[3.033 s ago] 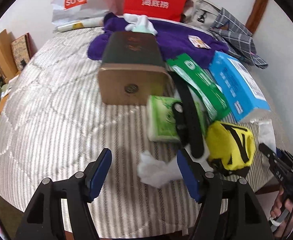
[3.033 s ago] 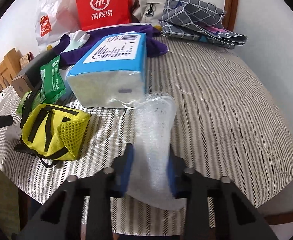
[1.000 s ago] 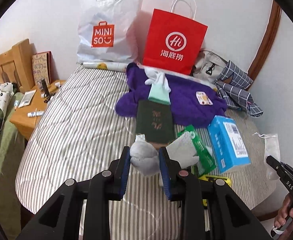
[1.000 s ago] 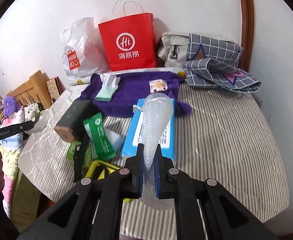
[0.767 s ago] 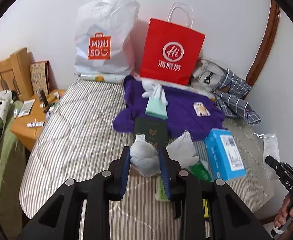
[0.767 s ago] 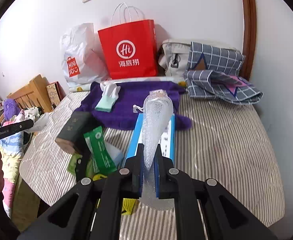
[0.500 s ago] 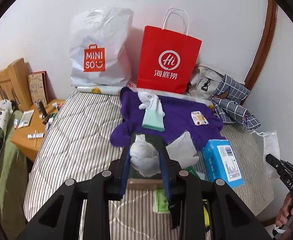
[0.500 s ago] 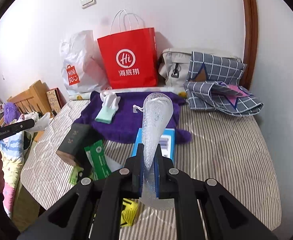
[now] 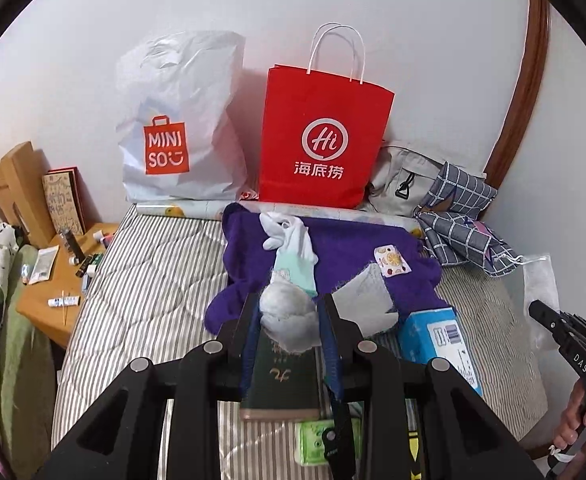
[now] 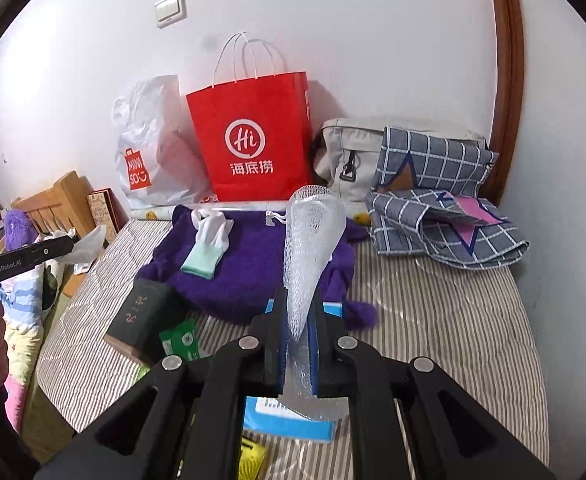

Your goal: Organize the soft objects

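My left gripper [image 9: 289,312] is shut on a crumpled white tissue [image 9: 289,316], held up above the striped bed [image 9: 141,280]; a flap of the tissue [image 9: 369,300] sticks out to the right. My right gripper [image 10: 297,316] is shut on a white foam net sleeve [image 10: 311,236] that stands up between its pads. The same sleeve [image 9: 541,284] and the right gripper's tip show at the right edge of the left wrist view. A purple towel [image 10: 253,264] lies on the bed with a white and mint glove [image 10: 209,244] on top.
A red paper bag [image 9: 321,136] and a white plastic bag [image 9: 177,120] stand against the wall. A grey bag [image 10: 349,152] and checked cloth [image 10: 445,208] lie at the back right. A dark box [image 10: 141,316], green packets [image 10: 181,340], a blue tissue pack [image 9: 437,336] and a yellow pouch [image 10: 253,460] crowd the near bed. A wooden nightstand [image 9: 49,280] stands left.
Both grippers have risen and pulled back from the bed, each still holding its item. The bags and wall now fill more of both views.
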